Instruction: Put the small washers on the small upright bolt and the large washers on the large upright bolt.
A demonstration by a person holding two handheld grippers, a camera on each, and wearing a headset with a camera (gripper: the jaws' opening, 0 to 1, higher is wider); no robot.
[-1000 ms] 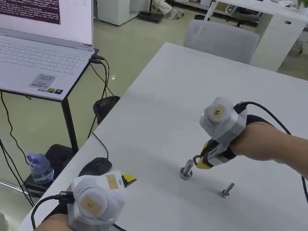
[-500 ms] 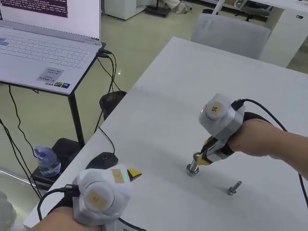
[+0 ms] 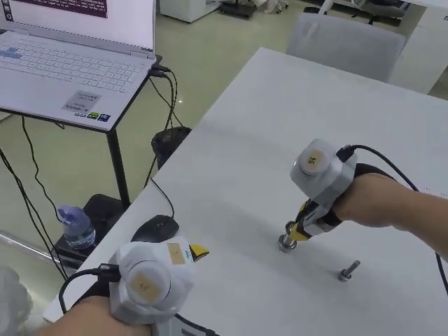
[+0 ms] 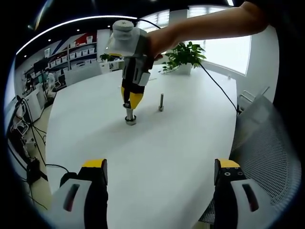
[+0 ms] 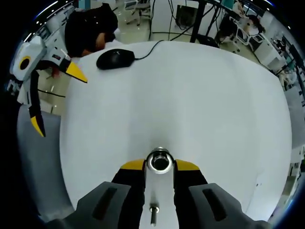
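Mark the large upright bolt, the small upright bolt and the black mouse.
Large upright steel bolt [image 4: 129, 119]: left gripper view, its base.
Small upright steel bolt [image 4: 161, 102]: left gripper view, its shank.
Black computer mouse [image 5: 115, 58]: right gripper view, its top.

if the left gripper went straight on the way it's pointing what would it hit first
Bare table lies ahead of the left gripper, then likely the large bolt, where the right gripper holds a washer at its top. Depth is unclear.
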